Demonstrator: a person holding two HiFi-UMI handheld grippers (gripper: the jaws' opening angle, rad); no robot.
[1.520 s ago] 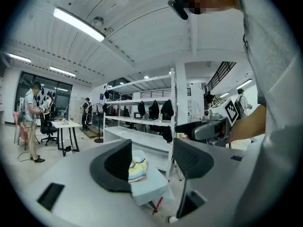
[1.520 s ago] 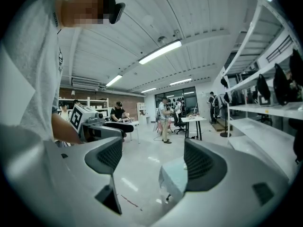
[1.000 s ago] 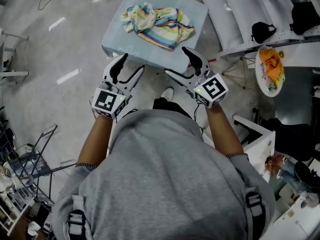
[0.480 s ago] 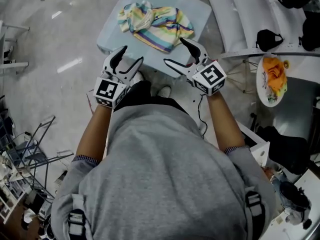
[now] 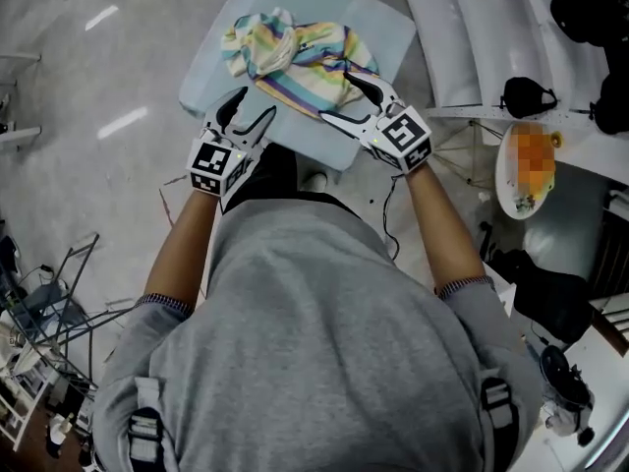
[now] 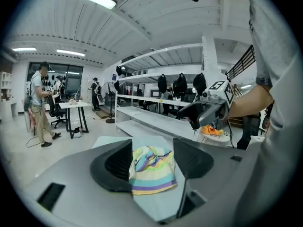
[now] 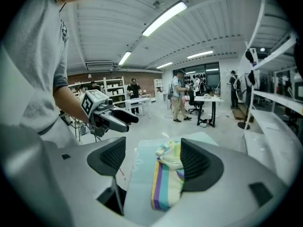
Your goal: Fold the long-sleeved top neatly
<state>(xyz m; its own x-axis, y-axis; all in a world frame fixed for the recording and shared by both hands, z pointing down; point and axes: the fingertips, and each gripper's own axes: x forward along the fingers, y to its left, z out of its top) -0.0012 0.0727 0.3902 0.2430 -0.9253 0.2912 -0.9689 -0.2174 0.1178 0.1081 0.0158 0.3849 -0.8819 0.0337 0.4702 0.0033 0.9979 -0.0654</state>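
Observation:
A crumpled top (image 5: 295, 52) with pastel stripes lies in a heap on a small pale blue table (image 5: 378, 28). My left gripper (image 5: 254, 106) hovers open at the table's near left edge, just short of the heap. My right gripper (image 5: 339, 98) stands open at the top's near right side; its jaws have just been closing a little, with nothing between them. In the left gripper view the top (image 6: 151, 171) shows through the gap of the left gripper (image 6: 151, 162), with the right gripper (image 6: 203, 115) beyond. The right gripper view shows the top (image 7: 170, 181) past the right gripper (image 7: 154, 162).
White shelving (image 5: 462, 37) runs along the right of the table, with a black bag (image 5: 521, 67) on it. A round white plate (image 5: 526, 165) with something orange sits at the right. A wire rack (image 5: 39, 332) stands low at the left. People stand far off (image 7: 180, 103).
Both grippers have moved forward and down, from short of the table to its near edge beside the top. The top has not moved on the table.

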